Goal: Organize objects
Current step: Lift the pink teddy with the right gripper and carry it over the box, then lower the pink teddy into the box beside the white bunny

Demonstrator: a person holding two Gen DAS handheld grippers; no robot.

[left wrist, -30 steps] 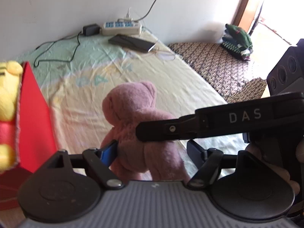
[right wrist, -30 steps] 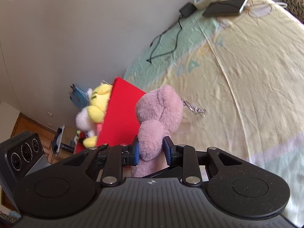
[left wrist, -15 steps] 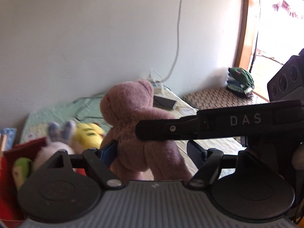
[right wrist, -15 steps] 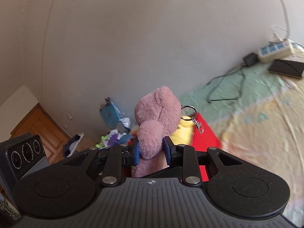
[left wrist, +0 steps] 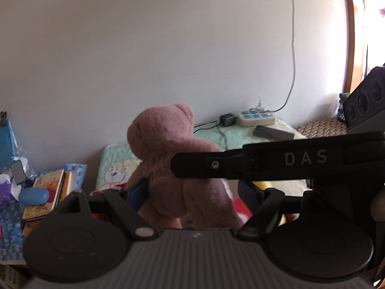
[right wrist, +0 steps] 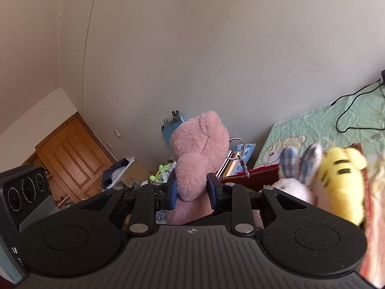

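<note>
right gripper jaws clamped pink bear, upright | red box right, below | left gripper jaws apart beside bear

Power strip, charger, wooden door.

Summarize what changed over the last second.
The pink teddy bear, lifted off the bed, now hangs above the red box of plush toys. The right hand-held gripper stays shut on it; the left hand-held gripper stays open around it. Nothing was let go.
</note>
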